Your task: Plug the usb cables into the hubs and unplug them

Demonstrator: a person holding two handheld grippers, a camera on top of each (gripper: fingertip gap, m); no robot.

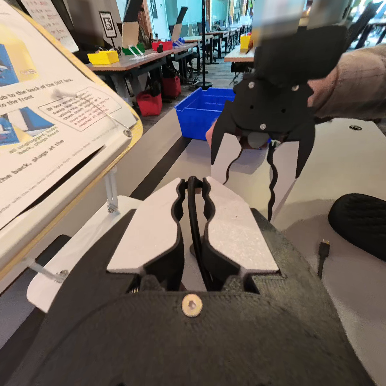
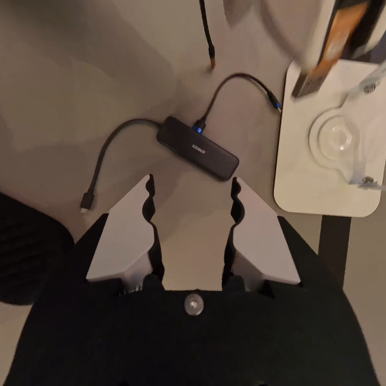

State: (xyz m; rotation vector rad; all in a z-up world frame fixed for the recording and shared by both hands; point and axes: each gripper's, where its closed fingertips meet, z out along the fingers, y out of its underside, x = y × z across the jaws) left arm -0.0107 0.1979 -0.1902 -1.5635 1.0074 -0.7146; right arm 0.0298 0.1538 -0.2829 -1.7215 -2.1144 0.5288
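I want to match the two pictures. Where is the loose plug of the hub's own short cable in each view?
Left wrist view: the loose plug lies lower right, on the table.
Right wrist view: at the left, middle height.
Shared landmark: the black mesh pad next to it.

left view bright; right dim, motion-blurred edges

A blue bin (image 1: 200,112) is sitting at the far edge of the counter (image 1: 344,167). Left of the bin, a printed sheet (image 1: 52,108) is leaning on a white stand (image 2: 309,171). Beyond the bin, a yellow box (image 1: 103,57) and red bags (image 1: 149,104) are resting.
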